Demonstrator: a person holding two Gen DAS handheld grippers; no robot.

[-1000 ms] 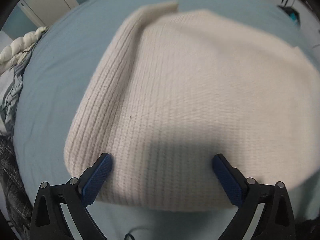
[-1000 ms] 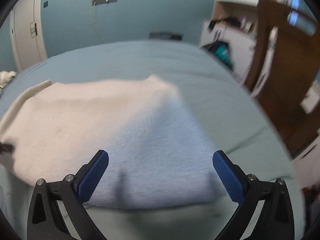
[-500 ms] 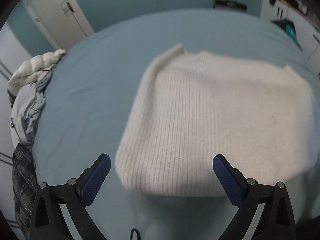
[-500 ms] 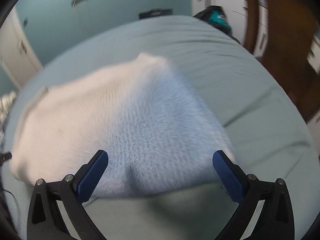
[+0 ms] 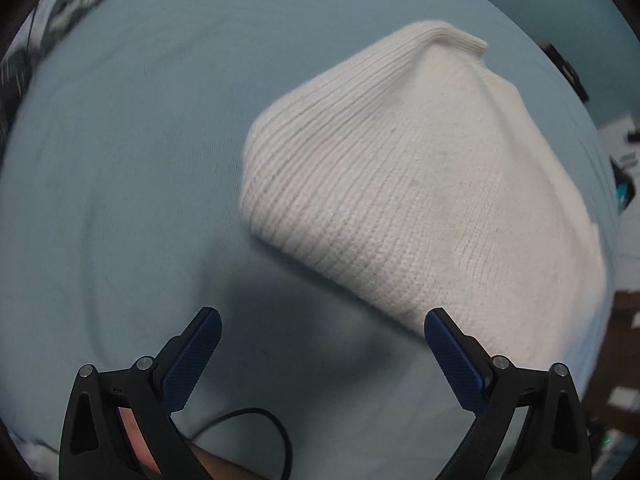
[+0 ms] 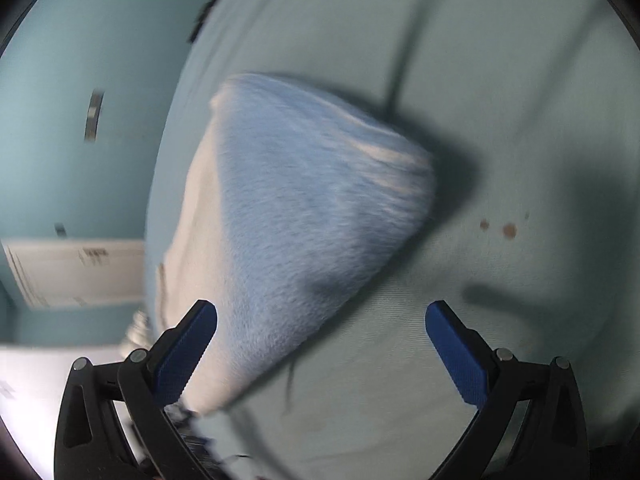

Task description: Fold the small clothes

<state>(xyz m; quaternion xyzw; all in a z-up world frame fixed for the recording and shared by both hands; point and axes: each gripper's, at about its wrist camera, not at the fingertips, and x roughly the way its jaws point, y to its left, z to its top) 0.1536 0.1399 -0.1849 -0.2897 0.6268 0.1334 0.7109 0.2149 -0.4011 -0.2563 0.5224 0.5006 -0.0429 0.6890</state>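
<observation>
A folded cream knit garment (image 5: pixel 408 184) lies flat on the light blue bed sheet (image 5: pixel 120 160). My left gripper (image 5: pixel 322 354) is open and empty, just short of the garment's near edge, its right finger over the corner. In the right wrist view the same garment (image 6: pixel 288 216) looks blurred and bluish in shadow. My right gripper (image 6: pixel 320 344) is open and empty, with its left finger beside the garment's near tip. Both views are tilted.
A pile of other clothes (image 5: pixel 60 4) sits at the bed's far left edge. A black cable (image 5: pixel 256 420) lies on the sheet below my left gripper. Small brown spots (image 6: pixel 508 230) mark the sheet. Teal wall (image 6: pixel 80 120) and furniture border the bed.
Both grippers have pulled back off the garment and rolled sideways. The left one has shifted left, the right one right. The garment stays folded on the bed.
</observation>
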